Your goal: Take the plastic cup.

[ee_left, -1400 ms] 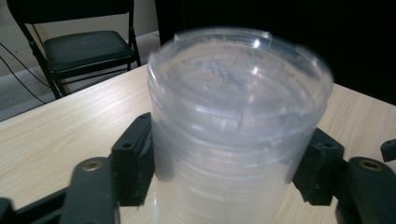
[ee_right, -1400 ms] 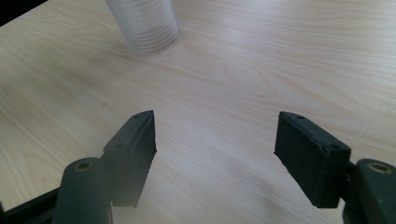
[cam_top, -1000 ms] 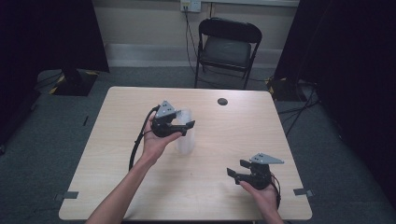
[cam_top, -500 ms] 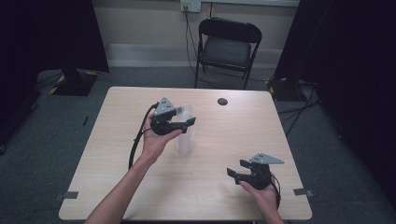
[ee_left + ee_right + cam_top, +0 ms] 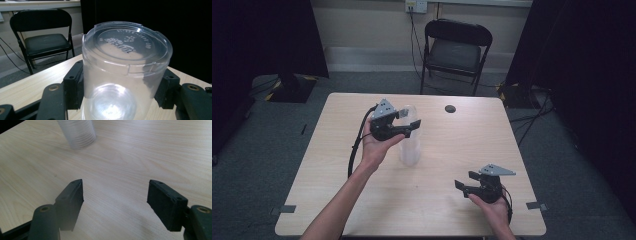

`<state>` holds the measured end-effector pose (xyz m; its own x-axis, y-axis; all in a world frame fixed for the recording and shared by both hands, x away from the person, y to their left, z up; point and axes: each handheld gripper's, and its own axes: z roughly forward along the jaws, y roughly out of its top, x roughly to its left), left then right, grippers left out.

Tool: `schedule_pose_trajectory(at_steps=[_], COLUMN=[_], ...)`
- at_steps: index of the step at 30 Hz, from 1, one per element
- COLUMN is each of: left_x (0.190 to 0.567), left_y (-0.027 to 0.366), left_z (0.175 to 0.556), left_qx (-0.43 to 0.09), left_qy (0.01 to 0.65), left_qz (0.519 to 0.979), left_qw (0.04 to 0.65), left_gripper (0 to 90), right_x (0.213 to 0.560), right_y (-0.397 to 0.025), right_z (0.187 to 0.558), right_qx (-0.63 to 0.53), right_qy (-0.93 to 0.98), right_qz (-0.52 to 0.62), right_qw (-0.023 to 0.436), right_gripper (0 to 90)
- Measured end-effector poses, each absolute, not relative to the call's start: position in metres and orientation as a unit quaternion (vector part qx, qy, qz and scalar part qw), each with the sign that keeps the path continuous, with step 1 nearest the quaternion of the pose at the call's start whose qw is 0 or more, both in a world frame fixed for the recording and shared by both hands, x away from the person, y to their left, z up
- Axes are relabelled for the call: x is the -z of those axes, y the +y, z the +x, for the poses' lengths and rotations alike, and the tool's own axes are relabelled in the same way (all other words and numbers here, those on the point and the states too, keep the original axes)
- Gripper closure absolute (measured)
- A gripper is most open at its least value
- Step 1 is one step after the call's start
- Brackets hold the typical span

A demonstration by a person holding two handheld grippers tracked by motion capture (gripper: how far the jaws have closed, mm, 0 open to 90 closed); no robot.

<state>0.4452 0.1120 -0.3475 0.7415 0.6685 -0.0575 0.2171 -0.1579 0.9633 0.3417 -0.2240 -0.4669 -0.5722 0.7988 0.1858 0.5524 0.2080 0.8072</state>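
A dim room hung with black curtains, a folding chair (image 5: 457, 50) against the far wall, and a pale wooden tabletop (image 5: 462, 145) in the middle; on it stands a clear plastic container (image 5: 410, 137) with its lid (image 5: 127, 46) on, near the centre, upright. The left claw (image 5: 412, 125) has its jaws either side of the container's upper wall, just under the lid, pinching it by the look of the left gripper view; the base looks to rest on the wood. The right claw (image 5: 464, 181) hovers well apart at the near right edge, jaws spread with nothing between them, pointed toward the container. A small dark disc (image 5: 450, 108) lies near the far edge. To do this well, I'd judge the grip wants to be firm but gentle; thin plastic will bow and slip if squeezed hard; hold it level, below the lid, so the free claw can work on the lid.
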Motion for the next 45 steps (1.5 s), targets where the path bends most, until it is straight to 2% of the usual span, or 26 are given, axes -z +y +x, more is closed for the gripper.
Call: schedule_pose_trajectory(at_steps=[10, 24, 30, 43, 45], left_x=[0.331, 0.31, 0.308, 0.321, 0.326], left_y=[0.113, 0.119, 0.124, 0.142, 0.145], left_z=[0.448, 0.436, 0.427, 0.408, 0.405], left_qx=[-0.198, -0.192, -0.184, -0.16, -0.151], left_qy=[0.319, 0.3, 0.291, 0.307, 0.314], left_qz=[0.721, 0.701, 0.697, 0.691, 0.691], left_qw=[0.583, 0.617, 0.629, 0.634, 0.633], left_gripper=[37.9, 40.5, 40.5, 40.7, 40.7], right_x=[0.467, 0.466, 0.465, 0.463, 0.463], right_y=[-0.227, -0.227, -0.224, -0.218, -0.217], right_z=[0.342, 0.339, 0.338, 0.337, 0.336], right_qx=[-0.446, -0.451, -0.45, -0.453, -0.461], right_qy=[0.764, 0.763, 0.767, 0.771, 0.774], right_qz=[0.446, 0.442, 0.434, 0.423, 0.411], right_qw=[0.139, 0.14, 0.144, 0.143, 0.139], right_gripper=[29.0, 29.6, 33.2, 34.0, 38.2])
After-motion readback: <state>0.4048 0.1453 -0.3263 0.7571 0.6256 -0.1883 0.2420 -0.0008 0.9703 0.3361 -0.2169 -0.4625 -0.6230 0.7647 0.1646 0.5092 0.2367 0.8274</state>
